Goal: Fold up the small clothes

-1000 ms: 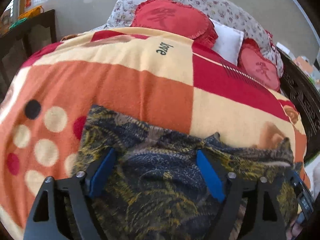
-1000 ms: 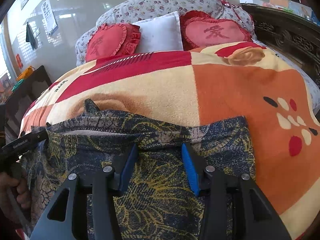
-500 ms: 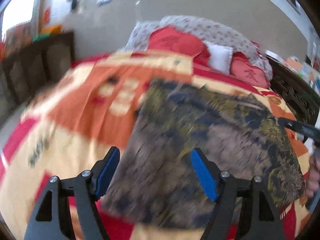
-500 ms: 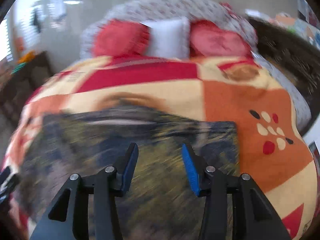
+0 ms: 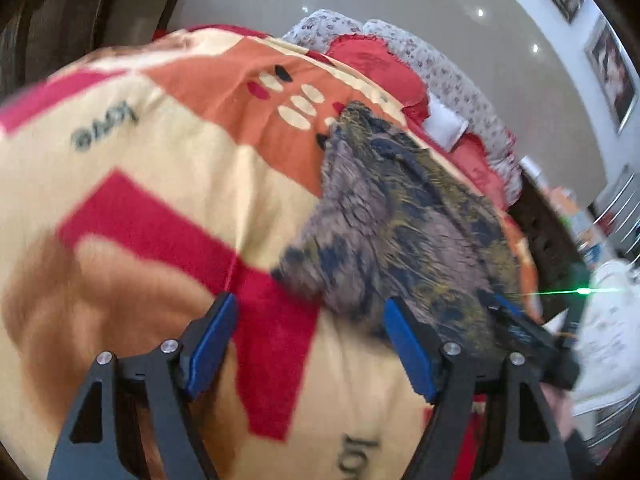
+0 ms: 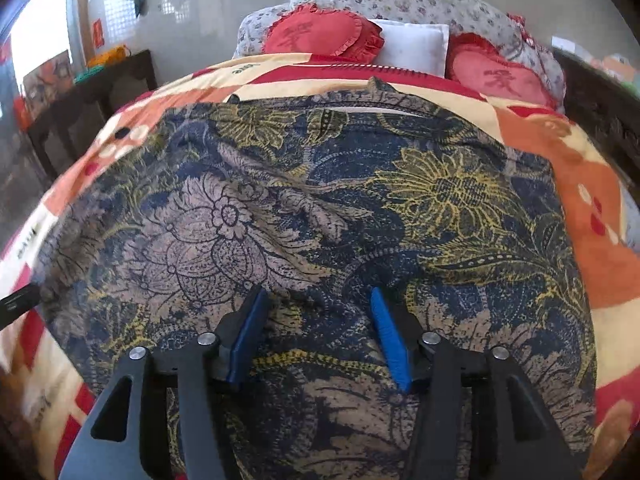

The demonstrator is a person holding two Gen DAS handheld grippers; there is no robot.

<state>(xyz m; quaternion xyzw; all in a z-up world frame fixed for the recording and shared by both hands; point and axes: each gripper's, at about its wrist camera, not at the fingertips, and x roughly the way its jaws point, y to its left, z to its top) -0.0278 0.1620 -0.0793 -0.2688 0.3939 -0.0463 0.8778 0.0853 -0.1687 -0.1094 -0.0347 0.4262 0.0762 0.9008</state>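
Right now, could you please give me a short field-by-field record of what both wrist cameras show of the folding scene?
surface: patchwork blanket in red, orange and cream
garment: dark floral-print cloth, spread flat on the blanket
left gripper: open, over the blanket just left of the garment's edge, holding nothing
right gripper: open, over the garment's near part, no fabric visibly pinched
far end: two red heart cushions, one white pillow
image quality: left wrist view blurred, right wrist view sharp
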